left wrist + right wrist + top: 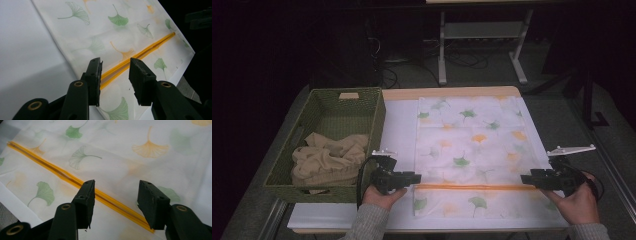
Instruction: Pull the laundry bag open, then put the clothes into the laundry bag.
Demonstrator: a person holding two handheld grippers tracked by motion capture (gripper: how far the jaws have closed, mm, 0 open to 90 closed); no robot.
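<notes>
Table point(402, 125), white top, w/ a wood strip along the far edge. On it at left a green woven basket point(314, 177) holding crumpled beige cloth point(329, 159). Right of the basket lies a flat see-through bag point(472, 150) printed w/ green & orange leaves; it sits mid-table, its far edge near the wood strip, its near edge close to the person's side. Bag's long axis runs near-to-far. An orange zip strip point(472, 187) crosses the bag left to right, close to the near end, so the bag's mouth end points toward the person.

Left gripper point(412, 178) at the strip's left end, right gripper point(528, 179) at its right end, both pointing inward. Left gripper view: jaws apart, strip point(140, 53) running between them, pads not pressing. Right gripper view: jaws apart too, strip point(62, 176) passing between, no grip.
</notes>
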